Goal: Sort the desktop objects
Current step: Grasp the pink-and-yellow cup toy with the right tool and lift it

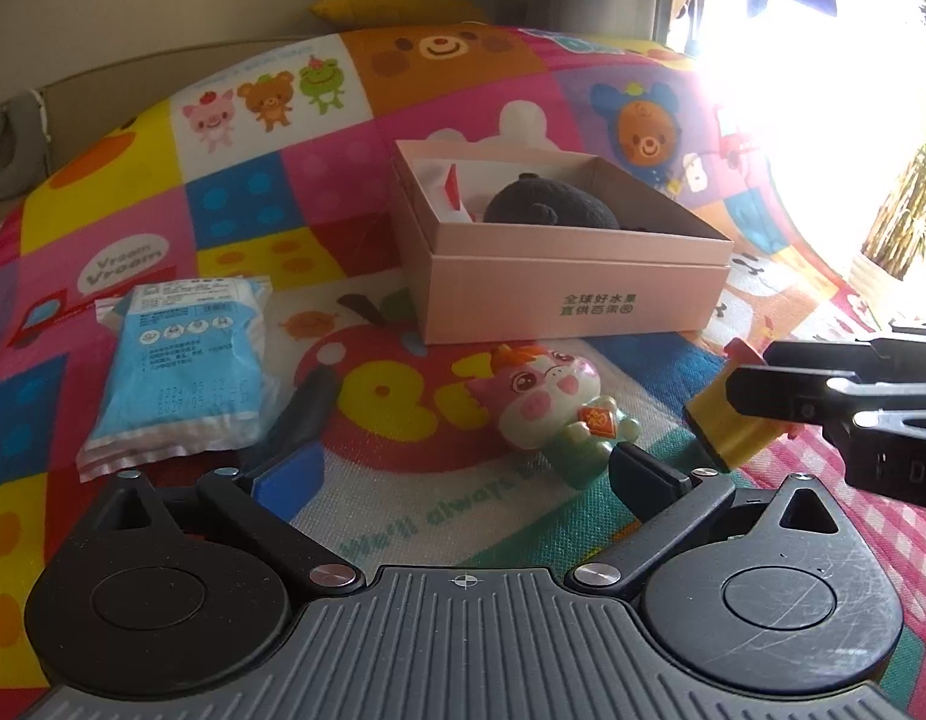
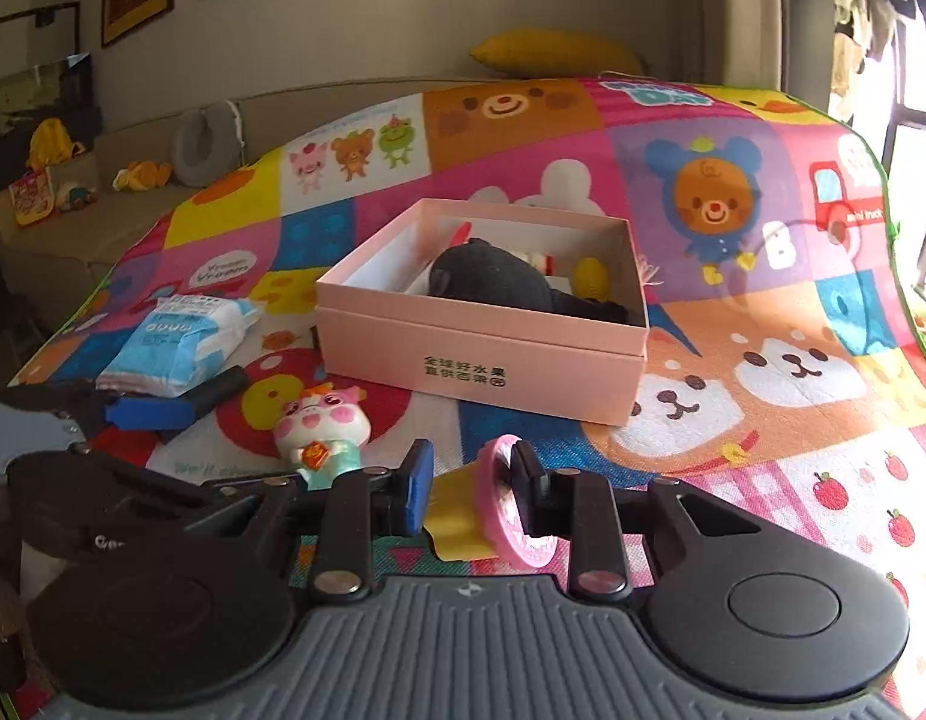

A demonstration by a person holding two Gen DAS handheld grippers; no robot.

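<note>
Right gripper (image 2: 472, 495) sits nearest the lens, jaws clamped on a small yellow toy with a pink disc end (image 2: 493, 507); the blue pad presses the yellow body, the other pad presses the pink disc, and the left wrist view shows the same toy pinched at the right edge, clear of the mat. Under everything, a patchwork cartoon play mat (image 2: 763, 396) covers the surface, with bears, a frog, a pig and apples printed on it. Next in size, an open pink box (image 2: 481, 354) stands mid-mat, green characters on its near wall; inside it lie a dark plush lump (image 2: 493, 279), a small yellow ribbed piece (image 2: 590, 279) at the right and some red-and-white bits toward the back, too small to identify. Left gripper (image 1: 466, 420) hangs low over the mat in front of the box, jaws spread wide, nothing pressed between the pads. Left of it, a blue-and-white sealed packet (image 1: 177, 372) lies flat on the mat, just beside the left finger. Between the spread fingers, nearer the right one, a pink-and-white pig figurine with a green body (image 1: 550, 402) lies on its back on the mat, near the box's front wall but apart from it.
</note>
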